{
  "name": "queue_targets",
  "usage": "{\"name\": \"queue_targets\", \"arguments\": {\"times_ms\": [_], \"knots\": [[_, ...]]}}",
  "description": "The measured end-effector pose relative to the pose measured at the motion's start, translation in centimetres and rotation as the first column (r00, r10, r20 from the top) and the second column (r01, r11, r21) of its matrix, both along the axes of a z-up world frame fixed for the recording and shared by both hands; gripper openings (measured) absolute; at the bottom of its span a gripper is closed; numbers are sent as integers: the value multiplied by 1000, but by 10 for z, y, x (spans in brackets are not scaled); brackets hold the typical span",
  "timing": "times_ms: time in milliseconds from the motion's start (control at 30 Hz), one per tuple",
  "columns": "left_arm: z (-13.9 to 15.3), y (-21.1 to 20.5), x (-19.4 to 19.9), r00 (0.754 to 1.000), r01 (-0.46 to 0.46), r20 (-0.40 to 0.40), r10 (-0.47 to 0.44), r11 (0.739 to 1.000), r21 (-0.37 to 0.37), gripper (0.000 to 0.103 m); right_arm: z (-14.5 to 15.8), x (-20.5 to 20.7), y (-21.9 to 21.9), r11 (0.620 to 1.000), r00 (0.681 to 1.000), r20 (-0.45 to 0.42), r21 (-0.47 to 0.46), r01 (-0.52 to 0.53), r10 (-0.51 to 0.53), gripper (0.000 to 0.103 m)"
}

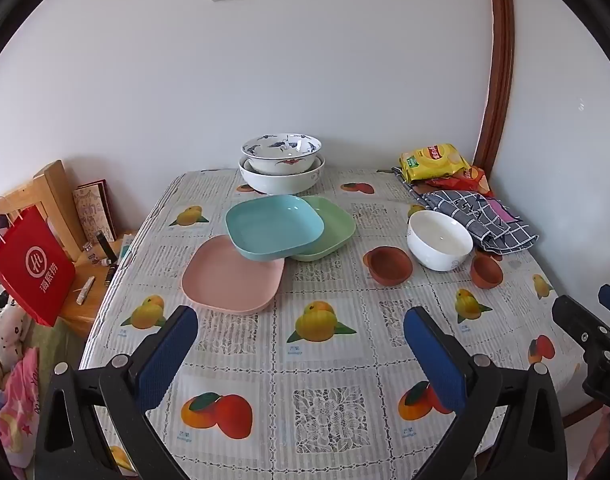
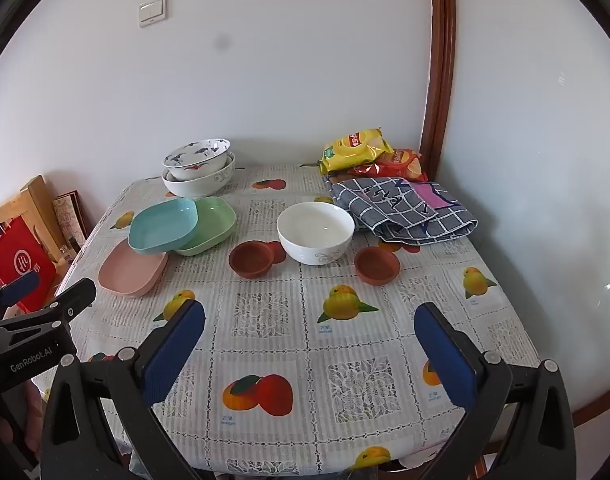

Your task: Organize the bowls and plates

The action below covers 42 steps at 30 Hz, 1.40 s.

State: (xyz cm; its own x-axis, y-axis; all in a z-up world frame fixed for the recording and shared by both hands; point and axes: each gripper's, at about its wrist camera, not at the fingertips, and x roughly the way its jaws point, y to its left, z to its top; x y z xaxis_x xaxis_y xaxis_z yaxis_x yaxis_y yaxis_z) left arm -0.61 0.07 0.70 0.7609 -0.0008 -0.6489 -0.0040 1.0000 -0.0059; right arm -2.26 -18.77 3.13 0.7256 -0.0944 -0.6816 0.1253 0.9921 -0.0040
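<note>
Three square plates overlap mid-table: a pink plate (image 1: pixel 233 278), a blue plate (image 1: pixel 273 225) resting tilted on it, and a green plate (image 1: pixel 337 226) behind. Two patterned bowls (image 1: pixel 281 166) are nested at the back. A white bowl (image 1: pixel 439 245) stands between two small brown bowls (image 1: pixel 388 266) (image 1: pixel 486 271). My left gripper (image 1: pixel 301 334) is open and empty over the table's front. My right gripper (image 2: pixel 310 330) is open and empty, also near the front edge. The same dishes show in the right wrist view: the plates (image 2: pixel 163 226), the white bowl (image 2: pixel 315 232), the nested bowls (image 2: pixel 199 168).
Snack bags (image 1: pixel 433 162) and a checked cloth (image 1: pixel 481 218) lie at the back right of the fruit-print tablecloth (image 1: pixel 325 364). A red paper bag (image 1: pixel 31 266) hangs on a wooden chair at the left. Walls close the back and right.
</note>
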Motion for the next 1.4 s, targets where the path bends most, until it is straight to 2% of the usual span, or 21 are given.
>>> {"name": "queue_targets", "arguments": {"times_ms": [833, 1167, 1400], "knots": [[-5, 2, 8, 1000, -5, 8, 5, 1000, -9, 103, 0, 2, 1, 1000, 1000, 7, 17, -7, 7, 103], [-4, -5, 26, 1000, -18, 9, 18, 999, 39, 103, 0, 16, -1, 999, 1000, 14, 30, -11, 11, 103], [4, -5, 26, 1000, 12, 14, -12, 1000, 0, 103, 9, 19, -3, 1000, 999, 40, 20, -5, 4, 103]]}}
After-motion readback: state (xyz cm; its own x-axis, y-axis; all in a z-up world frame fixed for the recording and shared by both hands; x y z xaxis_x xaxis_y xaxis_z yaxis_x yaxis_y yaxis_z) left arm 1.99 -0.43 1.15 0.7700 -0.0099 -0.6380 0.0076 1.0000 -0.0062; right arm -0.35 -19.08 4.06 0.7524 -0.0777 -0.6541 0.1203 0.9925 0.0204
